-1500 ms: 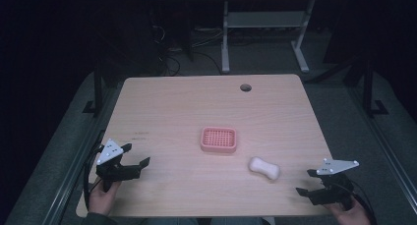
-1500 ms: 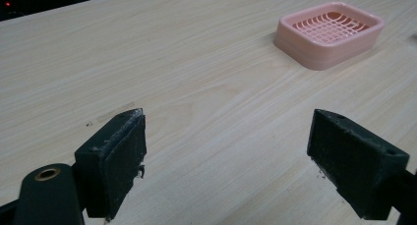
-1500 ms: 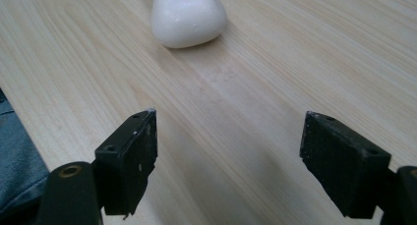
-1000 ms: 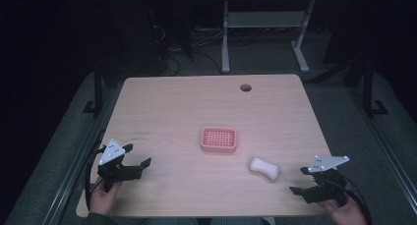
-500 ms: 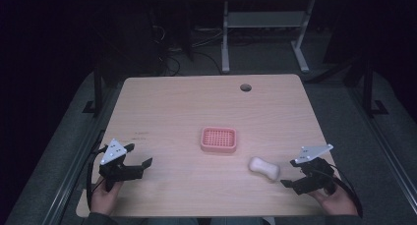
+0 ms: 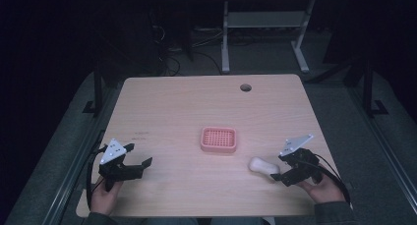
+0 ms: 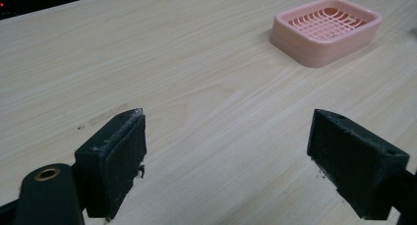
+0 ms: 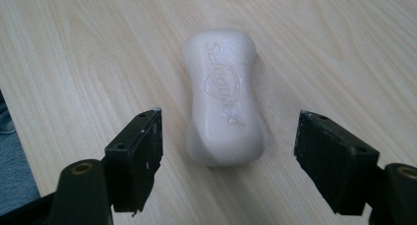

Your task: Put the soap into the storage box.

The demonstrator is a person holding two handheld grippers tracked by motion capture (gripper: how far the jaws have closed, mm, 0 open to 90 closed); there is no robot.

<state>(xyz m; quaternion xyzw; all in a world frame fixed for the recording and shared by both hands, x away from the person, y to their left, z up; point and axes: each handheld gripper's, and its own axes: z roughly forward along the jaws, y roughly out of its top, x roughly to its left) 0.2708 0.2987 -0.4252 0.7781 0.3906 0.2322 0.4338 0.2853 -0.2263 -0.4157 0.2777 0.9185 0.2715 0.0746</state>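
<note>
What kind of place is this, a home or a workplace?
Probably a lab or workshop set up for recording, not a home. A bare wooden table with a cable hole stands on grey carpet, with loose cables and a metal desk frame in the dark behind it.

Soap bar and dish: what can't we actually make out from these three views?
- Soap bar: underside hidden against the table; in the high view its embossed lettering is too small to read.
- Pink dish: the grid floor hides what lies under it.
- Right hand-held gripper: high view too small to show the gap between pads and soap.
</note>
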